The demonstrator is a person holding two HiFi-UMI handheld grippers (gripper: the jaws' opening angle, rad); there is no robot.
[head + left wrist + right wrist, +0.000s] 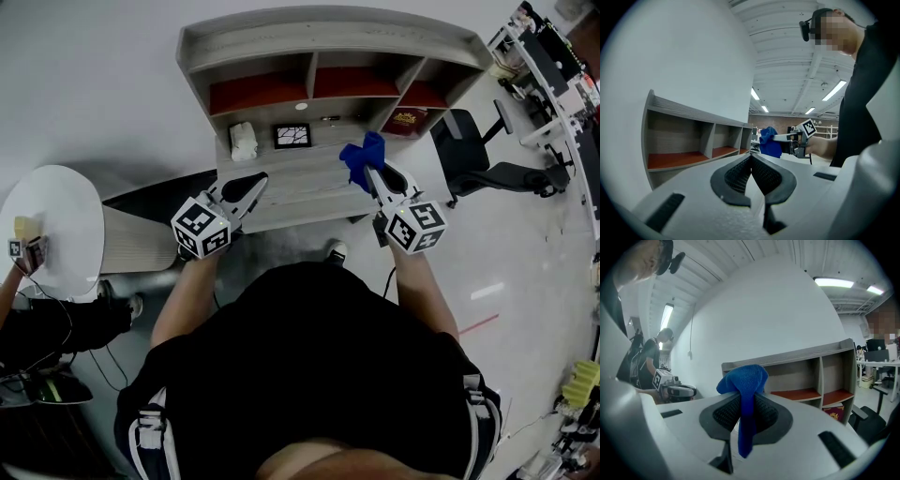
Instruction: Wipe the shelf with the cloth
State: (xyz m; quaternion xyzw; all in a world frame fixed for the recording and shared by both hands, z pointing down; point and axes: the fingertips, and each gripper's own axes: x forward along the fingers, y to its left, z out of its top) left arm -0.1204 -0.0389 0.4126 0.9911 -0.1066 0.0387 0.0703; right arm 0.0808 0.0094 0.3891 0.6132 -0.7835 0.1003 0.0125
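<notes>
Looking down in the head view, the person stands in front of the grey shelf [328,37], whose upper compartments have red floors. The right gripper [371,171] reaches toward the shelf's open lower board with the blue cloth [362,156] bunched at its tips, raised over the right half of that board. The left gripper [255,185] points at the left half, its jaws drawn together, well apart from the cloth. A crumpled white object [243,141] and a small framed picture [292,135] sit at the back of the board. A red book [408,119] lies in the low right compartment. An office chair [478,150] stands to the right of the shelf and a round white table [52,225] to the left.

From the left gripper view, the left gripper [751,158] has its ribbed pads pressed against each other with nothing caught between them. Beyond, the shelf [684,136] runs along the wall. The right gripper [777,137] shows side-on with the cloth [769,143] hanging from its tips.

From the right gripper view, the right gripper [745,404] pinches the cloth [746,380]: a rounded wad stands above the pads, and a narrow tail hangs down between them. The shelf [811,376] lies ahead against the wall, the red book [833,413] low on its right. The left gripper [675,391] appears far to the left.
</notes>
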